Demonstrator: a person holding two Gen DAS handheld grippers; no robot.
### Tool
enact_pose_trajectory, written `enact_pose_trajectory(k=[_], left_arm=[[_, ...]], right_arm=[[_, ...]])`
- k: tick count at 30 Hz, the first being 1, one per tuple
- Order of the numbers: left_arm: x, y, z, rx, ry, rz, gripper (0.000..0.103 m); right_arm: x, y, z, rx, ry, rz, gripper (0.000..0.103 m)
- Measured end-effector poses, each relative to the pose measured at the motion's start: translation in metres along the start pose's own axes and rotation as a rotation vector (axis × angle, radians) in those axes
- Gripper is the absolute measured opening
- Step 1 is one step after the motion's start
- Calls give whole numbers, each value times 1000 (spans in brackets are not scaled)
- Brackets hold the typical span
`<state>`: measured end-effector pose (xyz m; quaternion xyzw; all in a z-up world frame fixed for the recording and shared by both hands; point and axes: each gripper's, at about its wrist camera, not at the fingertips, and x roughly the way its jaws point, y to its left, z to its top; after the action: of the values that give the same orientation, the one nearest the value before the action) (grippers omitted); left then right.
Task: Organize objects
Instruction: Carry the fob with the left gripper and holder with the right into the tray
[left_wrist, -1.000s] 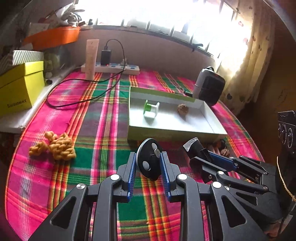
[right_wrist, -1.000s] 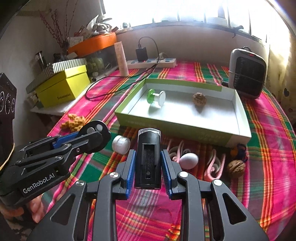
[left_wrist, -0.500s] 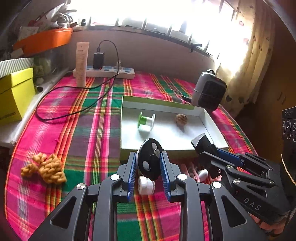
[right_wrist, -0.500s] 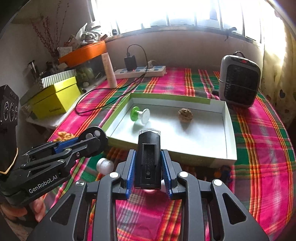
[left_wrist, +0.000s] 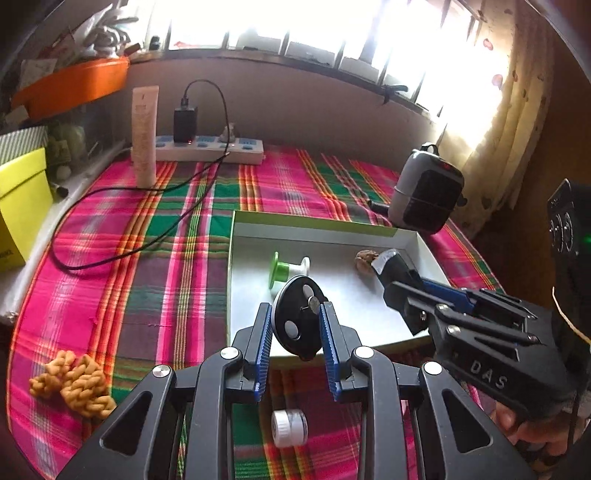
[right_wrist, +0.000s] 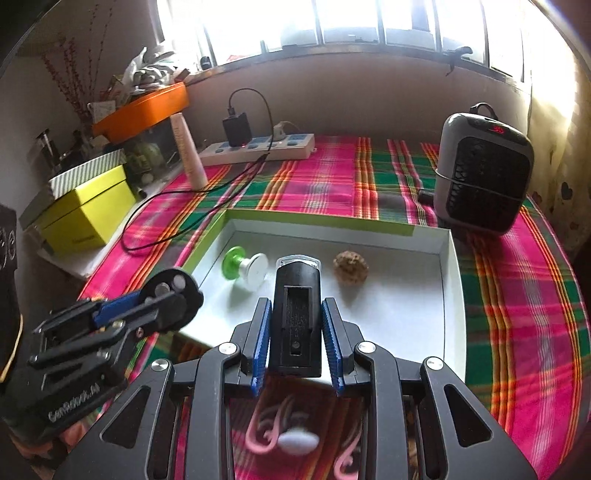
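Observation:
My left gripper (left_wrist: 296, 325) is shut on a black round disc (left_wrist: 297, 319), held above the near edge of the white tray (left_wrist: 321, 229). My right gripper (right_wrist: 295, 317) is shut on a black rectangular block (right_wrist: 297, 314), held over the tray's near part (right_wrist: 452, 280). Inside the tray lie a green and white spool (right_wrist: 245, 267) and a walnut (right_wrist: 351, 266). The right gripper with the block also shows in the left wrist view (left_wrist: 424, 295); the left gripper with the disc shows in the right wrist view (right_wrist: 162, 301).
A small white jar (left_wrist: 290, 428), a knotted yellow rope piece (left_wrist: 75, 380), a white egg shape (right_wrist: 298, 439) and pink hooks (right_wrist: 264, 430) lie on the plaid cloth. A grey heater (right_wrist: 480, 170), power strip (right_wrist: 258, 147), tube (left_wrist: 144, 136) and yellow box (right_wrist: 86, 214) stand around.
Both grippers have moved forward and up, from above the plaid cloth to over the tray's near edge, each still holding its object. The white jar now lies behind the left gripper.

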<state>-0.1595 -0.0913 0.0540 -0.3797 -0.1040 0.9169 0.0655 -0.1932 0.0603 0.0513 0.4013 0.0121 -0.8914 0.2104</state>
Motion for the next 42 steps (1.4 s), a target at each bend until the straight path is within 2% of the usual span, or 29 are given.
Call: enact_pose_trajectory(k=[17,34,42], left_arm=[[34,0,-1,6,60,23,24],[50,-2,1,20,87,41,24],[51,-3,0,27,88,45,24]], right_arm=[[56,-11,29,1,90,43,29],[76,-12,32,-1,126,63,29],[80,-9,31,-14,135,44,29]])
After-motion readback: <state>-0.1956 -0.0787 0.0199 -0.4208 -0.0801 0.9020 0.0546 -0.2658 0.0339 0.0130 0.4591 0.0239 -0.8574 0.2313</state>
